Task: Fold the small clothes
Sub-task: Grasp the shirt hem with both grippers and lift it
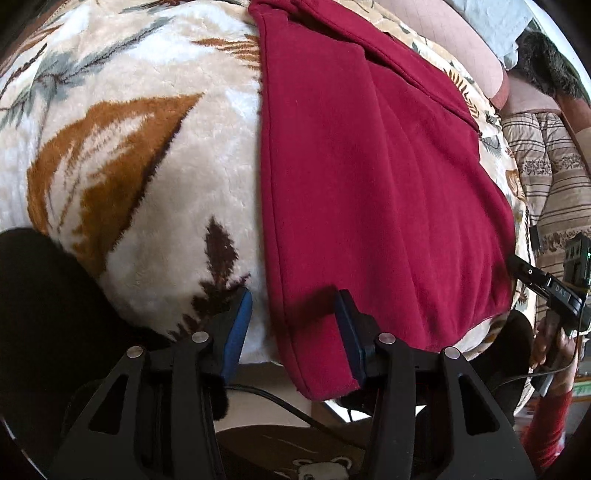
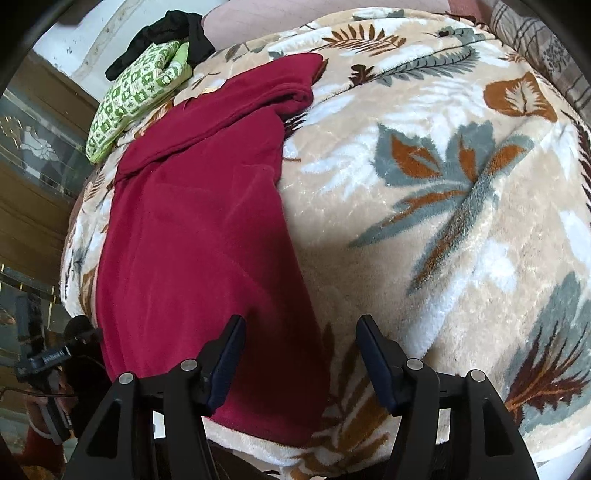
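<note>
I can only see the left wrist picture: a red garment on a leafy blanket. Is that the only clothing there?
Observer: No. The right wrist view shows a green patterned cloth at the far end of the blanket, beyond the red garment.
Operator: Anything else up there?
Observer: A black garment lies against the green one, farther back.
Operator: What is the other hand's tool doing?
Observer: The right gripper has its fingers apart, one over the red edge, one over blanket, pinching nothing.
</note>
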